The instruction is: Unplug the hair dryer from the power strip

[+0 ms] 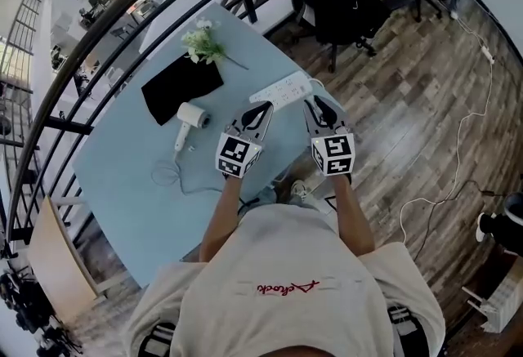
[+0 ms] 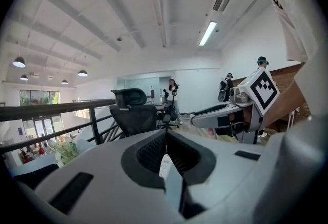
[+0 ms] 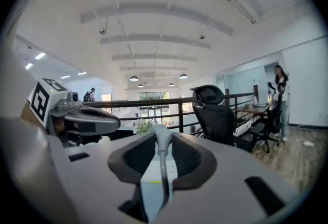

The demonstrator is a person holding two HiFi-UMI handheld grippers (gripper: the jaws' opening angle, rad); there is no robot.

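Observation:
The white power strip (image 1: pixel 282 91) lies near the right edge of the light blue table (image 1: pixel 122 184), just past both grippers' tips. The white hair dryer (image 1: pixel 190 116) rests to the left, its thin cable (image 1: pixel 167 176) looped on the table. My left gripper (image 1: pixel 265 107) (image 2: pixel 165 133) is shut, its jaws meeting at the tips with nothing seen between them. My right gripper (image 1: pixel 310 102) (image 3: pixel 161 136) is shut on a grey cable (image 3: pixel 161 164) whose thickened end sticks out past the tips. Whether that is the dryer's plug I cannot tell. White strip (image 3: pixel 152 179) shows under it.
A black cloth (image 1: pixel 181 86) and a bunch of white flowers (image 1: pixel 204 43) lie at the table's far side. A black railing (image 1: pixel 98 37) curves behind the table. A black office chair (image 1: pixel 339 4) stands on the wooden floor (image 1: pixel 409 118) to the right.

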